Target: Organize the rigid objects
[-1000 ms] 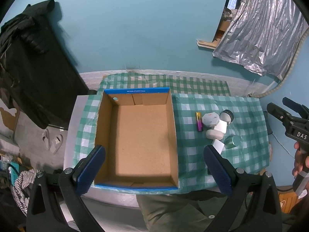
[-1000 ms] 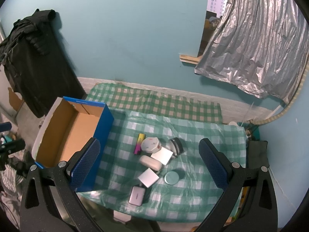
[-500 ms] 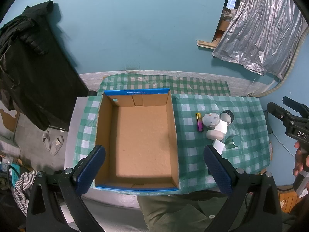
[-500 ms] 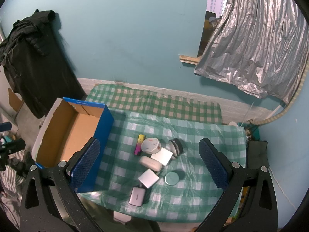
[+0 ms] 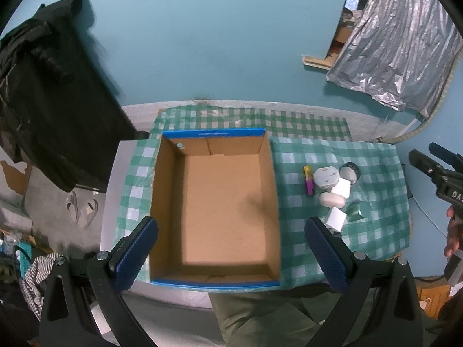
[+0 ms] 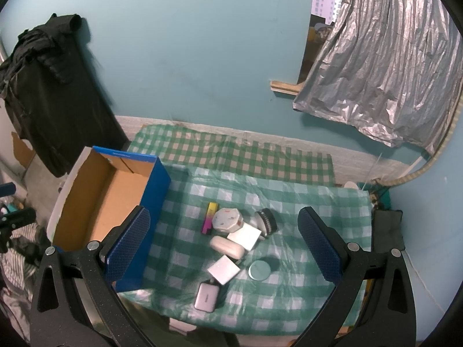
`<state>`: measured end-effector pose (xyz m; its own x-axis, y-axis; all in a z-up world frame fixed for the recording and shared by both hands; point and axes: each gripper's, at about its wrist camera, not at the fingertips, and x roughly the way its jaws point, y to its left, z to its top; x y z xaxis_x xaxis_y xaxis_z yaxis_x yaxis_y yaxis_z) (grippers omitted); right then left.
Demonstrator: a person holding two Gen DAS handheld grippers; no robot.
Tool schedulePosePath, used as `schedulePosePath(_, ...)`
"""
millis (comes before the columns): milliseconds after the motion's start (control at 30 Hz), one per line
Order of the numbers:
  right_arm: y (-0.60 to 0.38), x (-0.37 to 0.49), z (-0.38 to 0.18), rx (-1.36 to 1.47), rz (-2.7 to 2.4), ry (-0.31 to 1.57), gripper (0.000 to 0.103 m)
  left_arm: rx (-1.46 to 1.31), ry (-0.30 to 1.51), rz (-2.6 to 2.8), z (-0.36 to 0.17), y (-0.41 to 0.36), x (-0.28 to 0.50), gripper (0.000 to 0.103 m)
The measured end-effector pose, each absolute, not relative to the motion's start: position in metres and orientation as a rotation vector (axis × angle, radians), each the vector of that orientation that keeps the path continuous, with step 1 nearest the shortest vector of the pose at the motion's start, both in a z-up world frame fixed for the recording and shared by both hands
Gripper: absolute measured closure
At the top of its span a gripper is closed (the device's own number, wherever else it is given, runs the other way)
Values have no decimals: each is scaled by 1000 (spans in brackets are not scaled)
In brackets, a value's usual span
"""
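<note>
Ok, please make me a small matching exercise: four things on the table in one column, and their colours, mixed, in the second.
Things:
1. cardboard box
2. round lid
3. flat bar
4. oval case

Colours:
a. yellow to purple
b. cream white
c. blue outside, brown inside
d. pale green

Pairs: 1-c, 2-d, 3-a, 4-b
</note>
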<state>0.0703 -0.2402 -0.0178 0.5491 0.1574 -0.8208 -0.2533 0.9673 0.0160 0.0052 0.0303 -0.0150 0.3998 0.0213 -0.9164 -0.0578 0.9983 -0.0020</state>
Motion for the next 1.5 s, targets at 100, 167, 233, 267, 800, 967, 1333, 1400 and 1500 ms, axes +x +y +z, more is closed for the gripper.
schedulePosePath(100, -243, 77, -24, -110, 249, 970, 2, -40, 1167, 73, -24, 46, 7, 1)
schedulePosePath(167, -246, 82, -29, -111, 255, 981, 2, -38, 1176, 95, -31, 57, 8, 1)
schedulePosePath(233, -250, 88, -34, -114, 263, 995, 2, -35, 1185, 113, -39, 70, 9, 1)
schedulePosePath(267, -253, 91, -37, -115, 267, 1000, 2, -32, 1191, 123, -43, 75, 9, 1)
schedulePosePath(800, -292, 125, -116, -67, 259, 1160, 2, -70, 1340, 184, -128, 137, 8, 9)
schedulePosePath(967, -299, 128, -143, -56, 256, 1211, 2, -56, 1388, 190, -153, 146, 8, 9)
schedulePosePath(1333, -311, 121, -202, -91, 229, 1312, 2, -89, 1501, 211, -210, 167, 0, 9)
schedulePosePath(1400, -314, 118, -211, -83, 222, 1331, 4, -93, 1511, 214, -215, 167, -2, 16)
schedulePosePath(1500, -317, 113, -222, -67, 215, 1361, 7, -104, 1531, 214, -222, 168, -4, 25)
